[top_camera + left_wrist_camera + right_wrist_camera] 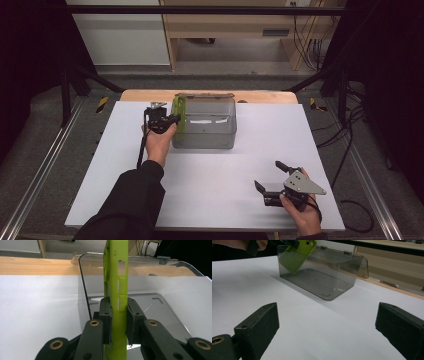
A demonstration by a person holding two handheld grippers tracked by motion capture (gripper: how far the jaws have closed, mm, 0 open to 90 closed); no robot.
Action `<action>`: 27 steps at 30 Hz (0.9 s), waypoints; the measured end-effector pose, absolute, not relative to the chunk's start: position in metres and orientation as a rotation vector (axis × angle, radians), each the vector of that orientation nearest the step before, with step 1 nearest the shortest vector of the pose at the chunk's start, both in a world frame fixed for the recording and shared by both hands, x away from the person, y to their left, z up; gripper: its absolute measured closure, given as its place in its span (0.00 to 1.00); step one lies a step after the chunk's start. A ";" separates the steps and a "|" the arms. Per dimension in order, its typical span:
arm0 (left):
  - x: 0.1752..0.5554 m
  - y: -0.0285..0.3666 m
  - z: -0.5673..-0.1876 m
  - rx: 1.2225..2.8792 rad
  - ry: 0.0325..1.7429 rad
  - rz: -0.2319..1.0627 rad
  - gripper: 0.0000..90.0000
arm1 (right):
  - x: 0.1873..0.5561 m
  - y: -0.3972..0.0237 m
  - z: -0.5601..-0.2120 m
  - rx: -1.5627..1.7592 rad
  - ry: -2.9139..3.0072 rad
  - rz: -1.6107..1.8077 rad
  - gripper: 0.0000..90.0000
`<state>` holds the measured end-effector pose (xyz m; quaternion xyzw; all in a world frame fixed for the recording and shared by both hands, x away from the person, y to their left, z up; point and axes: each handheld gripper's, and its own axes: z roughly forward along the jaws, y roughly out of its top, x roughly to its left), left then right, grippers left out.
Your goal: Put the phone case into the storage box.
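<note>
A lime-green phone case point(179, 115) point(118, 297) point(295, 255) stands on edge at the left end of a clear smoky plastic box point(206, 125) point(160, 310) point(322, 277). My left gripper point(175, 119) point(118, 320) is shut on the case, its pads pressing both faces, and holds it partly inside the box. My right gripper point(270, 176) point(327, 327) rests open near the table's front right, jaws wide apart over bare white surface, pointing toward the box.
The box sits at the back middle of the white table top point(225, 165), with a wooden edge point(150, 95) behind it. Metal frame rails point(45, 155) run along both sides. Cables point(350, 145) hang off at the right.
</note>
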<state>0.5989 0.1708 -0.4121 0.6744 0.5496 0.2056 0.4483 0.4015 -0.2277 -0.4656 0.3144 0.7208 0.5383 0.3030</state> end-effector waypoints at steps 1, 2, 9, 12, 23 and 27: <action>0.599 0.171 -0.412 1.670 1.361 0.508 0.86 | 0.402 -0.228 -0.466 0.835 1.910 1.427 0.06; 0.599 0.170 -0.413 1.671 1.362 0.506 0.86 | 0.402 -0.228 -0.466 0.834 1.909 1.427 0.06; 0.601 0.169 -0.415 1.681 1.374 0.492 0.86 | 0.402 -0.228 -0.466 0.838 1.909 1.431 0.06; 0.601 0.169 -0.415 1.680 1.378 0.491 0.86 | 0.402 -0.228 -0.466 0.838 1.908 1.430 0.06; 0.602 0.169 -0.415 1.674 1.394 0.486 0.86 | 0.402 -0.228 -0.466 0.841 1.911 1.426 0.06; 0.602 0.167 -0.415 1.673 1.403 0.502 0.85 | 0.402 -0.228 -0.466 0.841 1.916 1.424 0.06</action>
